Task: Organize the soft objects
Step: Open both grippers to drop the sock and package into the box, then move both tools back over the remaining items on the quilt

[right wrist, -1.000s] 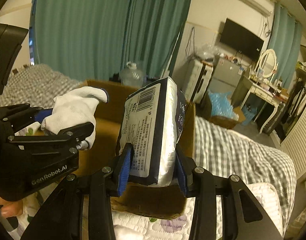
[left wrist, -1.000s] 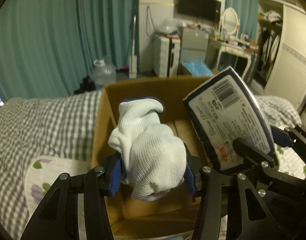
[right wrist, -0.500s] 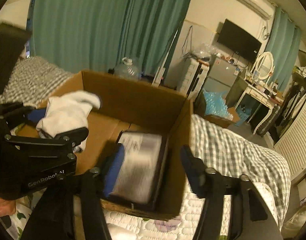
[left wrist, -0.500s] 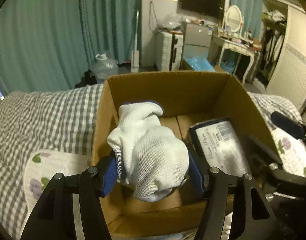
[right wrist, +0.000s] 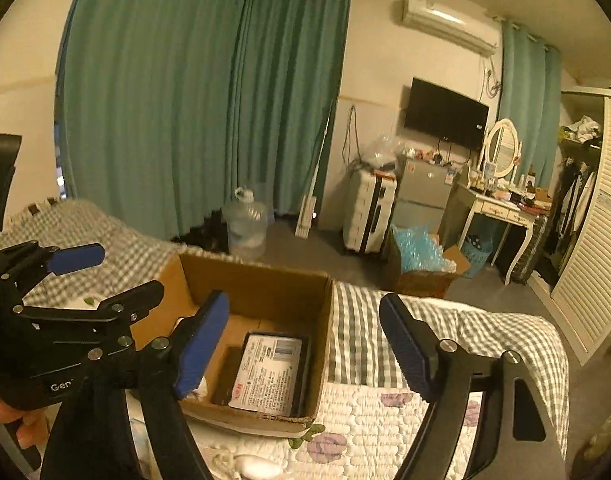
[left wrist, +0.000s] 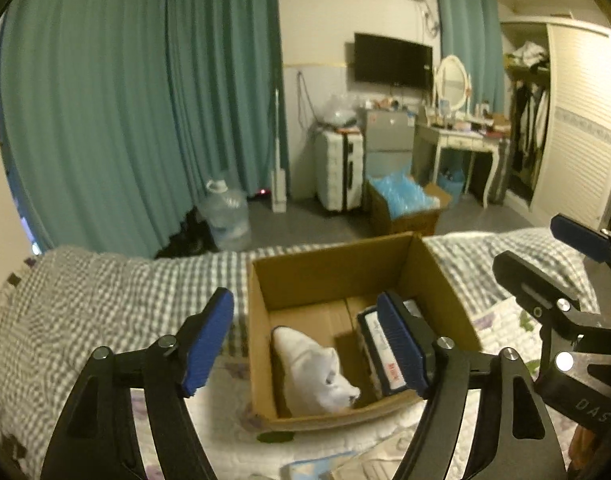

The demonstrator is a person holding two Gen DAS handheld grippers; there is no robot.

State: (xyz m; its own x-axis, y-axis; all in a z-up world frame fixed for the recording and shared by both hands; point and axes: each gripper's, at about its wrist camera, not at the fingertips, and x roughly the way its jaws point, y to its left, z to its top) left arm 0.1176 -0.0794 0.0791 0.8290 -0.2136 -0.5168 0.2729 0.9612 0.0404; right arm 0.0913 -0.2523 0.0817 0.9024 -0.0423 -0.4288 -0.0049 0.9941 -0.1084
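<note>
Brown cardboard box point(left wrist: 329, 268) sits on the checked bed point(left wrist: 105, 292), holding the dark flat packet point(right wrist: 267, 372) right and white knitted glove point(left wrist: 317, 372) left. Both grippers, left gripper point(left wrist: 305, 344) and right gripper point(right wrist: 305, 344), have just been opening and hang empty. This drop looks done; next, fetch another soft thing nearby.

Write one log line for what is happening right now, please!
left gripper: open, empty, just opened | right gripper: open, empty, just opened | white glove: in cardboard box | dark packet: in box, beside glove

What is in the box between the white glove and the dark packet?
Nothing: in the left wrist view only bare cardboard box floor separates the white glove from the dark packet.
</note>
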